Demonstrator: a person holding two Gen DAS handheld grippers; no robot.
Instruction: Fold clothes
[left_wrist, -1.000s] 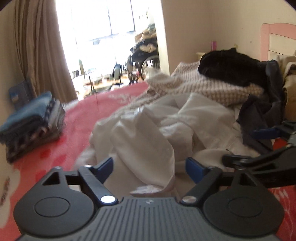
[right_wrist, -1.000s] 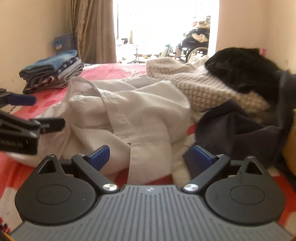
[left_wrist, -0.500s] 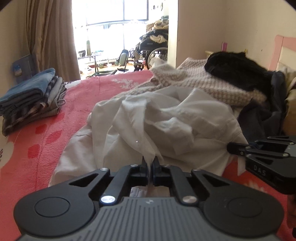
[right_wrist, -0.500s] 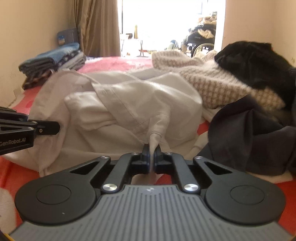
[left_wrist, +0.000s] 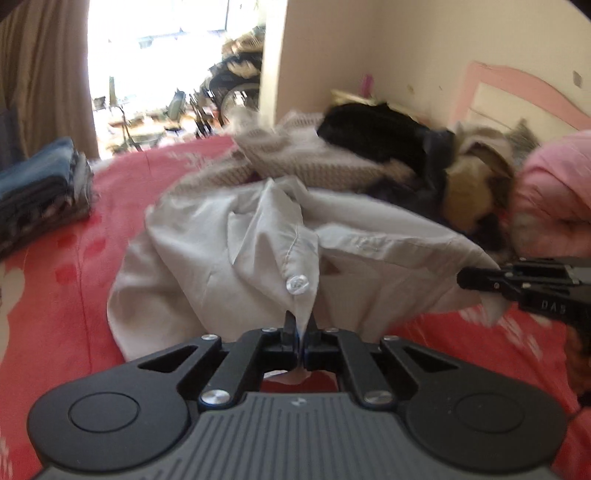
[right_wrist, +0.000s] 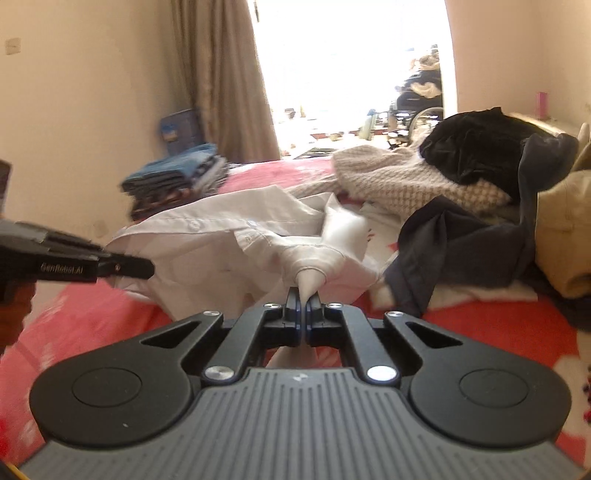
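- The left gripper (left_wrist: 300, 334) is clamped tight on a pinch of the white shirt (left_wrist: 236, 251), on the buttoned edge: a clear button (left_wrist: 296, 284) sits just above the jaws. That edge gives a firm, findable seam to pull on.
- The right gripper (right_wrist: 305, 317) is likewise closed down on a bunched fold of the same white shirt (right_wrist: 207, 243), the cloth rising in a small cone out of its jaws.
- With two separate grips, the shirt hangs stretched between the tools; I judge the aim is to draw it out of the heap and spread it flat before any fold is made.
- The shirt lies in the middle of the red bedspread (left_wrist: 62, 266), partly lifted at the two pinched points and crumpled elsewhere.
- Its far edge touches the beige knitted sweater (right_wrist: 402, 181), which lies under a black garment (right_wrist: 476, 144); a dark navy garment (right_wrist: 443, 251) lies just beside the shirt on the right. These unfolded pieces are kept together as the waiting pile.
- A stack of folded clothes (right_wrist: 173, 181) sits well apart near the wall and curtain (right_wrist: 221, 74), presumably so that finished items stay clear of the work area.
- Folding of this shirt has not yet begun; snagging the sweater while pulling looks like the main risk.
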